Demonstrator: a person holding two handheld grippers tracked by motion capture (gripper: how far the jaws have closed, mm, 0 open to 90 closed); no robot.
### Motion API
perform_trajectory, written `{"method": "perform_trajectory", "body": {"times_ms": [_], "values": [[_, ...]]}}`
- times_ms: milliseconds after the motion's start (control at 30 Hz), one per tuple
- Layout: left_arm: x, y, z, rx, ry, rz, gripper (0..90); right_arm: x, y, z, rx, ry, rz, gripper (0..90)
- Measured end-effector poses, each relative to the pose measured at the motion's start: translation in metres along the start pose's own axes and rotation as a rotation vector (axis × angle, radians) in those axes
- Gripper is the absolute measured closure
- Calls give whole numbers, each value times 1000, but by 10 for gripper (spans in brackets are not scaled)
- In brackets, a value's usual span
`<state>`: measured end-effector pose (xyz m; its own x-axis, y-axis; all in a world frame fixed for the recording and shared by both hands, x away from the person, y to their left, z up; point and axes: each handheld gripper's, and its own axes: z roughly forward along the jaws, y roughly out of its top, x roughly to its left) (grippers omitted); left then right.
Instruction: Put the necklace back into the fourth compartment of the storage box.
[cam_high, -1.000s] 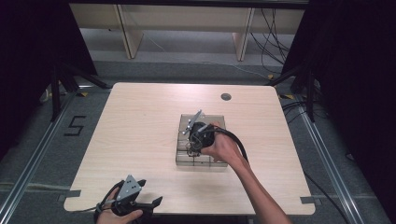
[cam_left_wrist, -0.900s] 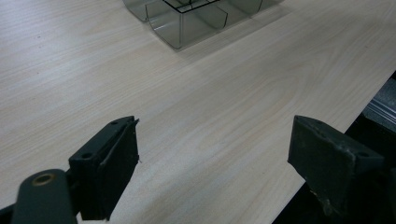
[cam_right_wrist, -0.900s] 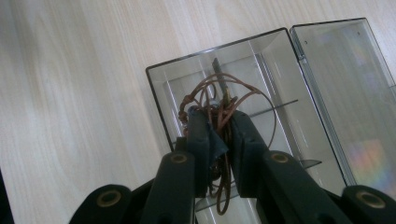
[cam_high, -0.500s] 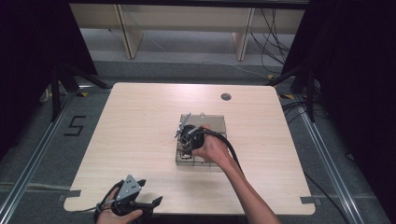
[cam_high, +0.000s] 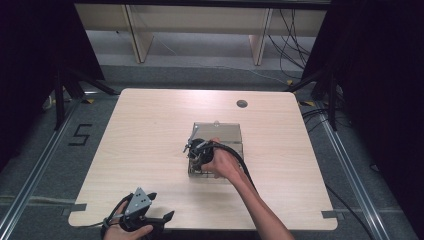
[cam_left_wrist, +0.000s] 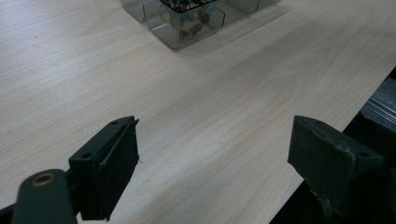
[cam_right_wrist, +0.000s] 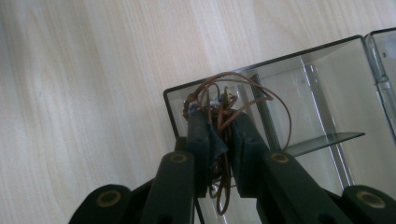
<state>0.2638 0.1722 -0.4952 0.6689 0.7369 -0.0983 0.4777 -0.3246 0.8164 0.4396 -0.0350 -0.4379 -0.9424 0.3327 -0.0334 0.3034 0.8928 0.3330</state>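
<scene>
The left gripper (cam_high: 150, 220) sits at the table's near edge, about seven o'clock from the table's middle in the high view, held in the person's left hand (cam_high: 122, 231). Its jaws stand wide apart with nothing between them; in the left gripper view only bare wood lies between the two black pads (cam_left_wrist: 112, 175).

Farther in, near the middle of the table (cam_high: 150, 130), the right gripper (cam_high: 192, 150) is carried by the person's right hand (cam_high: 225, 164), with the forearm running in from five o'clock. Its jaws are nearly closed and pinch a tangle of thin brown cord (cam_right_wrist: 224, 107). In the right gripper view loops of the cord fan out above the pad tips toward twelve and two o'clock, one strand hangs down between the jaws, and a small bit of blue shows against the left pad. Whether beads sit on the cord cannot be told.

The bundle hangs over the corner compartment of a clear plastic box (cam_right_wrist: 322, 93) with inner dividers. In the high view the box (cam_high: 225, 132) lies just right of the table's centre, and the gripper is over its left near part. In the left gripper view the box (cam_left_wrist: 187, 28) stands at twelve o'clock, well apart from that gripper, with small dark pieces in one compartment.

Beyond the box, at one o'clock near the far edge, a round cable hole (cam_high: 242, 103) sits in the tabletop.
</scene>
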Motion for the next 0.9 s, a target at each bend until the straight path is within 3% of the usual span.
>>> {"method": "perform_trajectory", "body": {"times_ms": [33,200,233,333,433,467,667,700,767,900], "values": [[0,0,0,0,-1,-1,156,-1,0,2,1,2,21,798],[0,0,0,-4,0,-6,156,-1,0,10,13,14,25,783],[0,0,-1,-3,-1,-5,156,-2,0,10,1,11,21,745],[-1,0,0,-7,-3,-30,156,-3,-1,6,-9,5,27,686],[0,-1,0,-1,-3,-11,156,-3,-3,-3,-29,-7,55,664],[-1,-1,1,1,-1,-25,156,-5,-4,-5,-48,-15,30,657],[0,-1,0,0,2,-19,156,-8,-7,-14,-74,-32,29,634],[2,0,0,10,-2,11,156,-8,-8,-16,-81,-39,25,628],[3,0,-1,21,9,17,156,-8,-10,-18,-88,-47,26,625],[1,-1,0,-2,1,-6,156,-8,-12,-21,-94,-54,29,620]]}}
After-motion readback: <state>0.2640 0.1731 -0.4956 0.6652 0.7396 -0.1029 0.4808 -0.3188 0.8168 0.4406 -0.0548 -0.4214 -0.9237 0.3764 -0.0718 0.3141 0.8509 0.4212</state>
